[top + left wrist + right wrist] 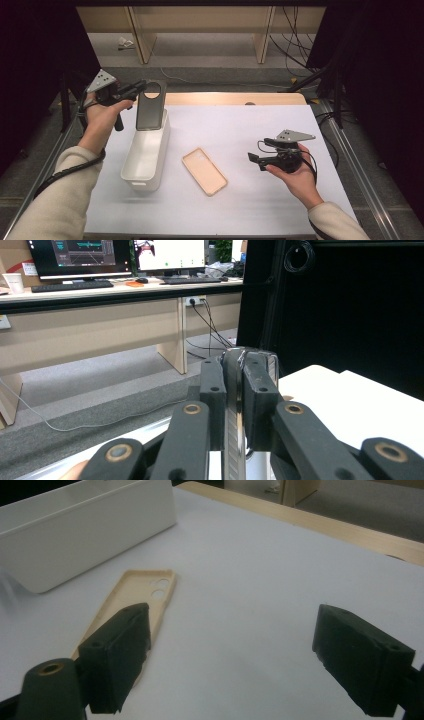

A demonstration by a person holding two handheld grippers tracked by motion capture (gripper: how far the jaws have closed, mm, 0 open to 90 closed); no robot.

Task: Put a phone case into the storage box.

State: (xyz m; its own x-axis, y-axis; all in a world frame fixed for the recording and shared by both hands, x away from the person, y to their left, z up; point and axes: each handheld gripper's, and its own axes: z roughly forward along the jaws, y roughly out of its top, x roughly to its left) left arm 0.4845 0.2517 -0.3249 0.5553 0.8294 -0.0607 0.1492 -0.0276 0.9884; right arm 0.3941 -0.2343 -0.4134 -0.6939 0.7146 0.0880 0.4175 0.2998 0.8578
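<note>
The left gripper (141, 87) is clamped on the upper end of a dark phone case (151, 106), which hangs upright with its long axis near vertical, its lower end dipping just over the far end of the white bin (134, 172); in the left gripper view the pads pinch the case's thin edge (234, 405) tight between them. The coming move, as I judge it, turns on that one relation: the bin lies straight below the case, toward 6 o'clock from the gripper in the high view, and the bin's own long axis runs from about 12 to 6 o'clock, so the case should go in lengthwise once it is lowered or laid over. The case is smoky dark and semi-transparent, with a large round camera cut-out at the held end. The right gripper (254, 159) hovers over the bench (240, 125) with its jaws standing wide apart and nothing between them. It points toward 9 o'clock at a beige phone case (204, 171), which lies flat, hollow side up, between the bin and that gripper, its long axis running from roughly 11 to 5 o'clock. In the right gripper view this beige case (137, 595) sits just ahead of the left-hand jaw, its two small round lens holes at the far end. The right hand is plainly the nearer to it.
</note>
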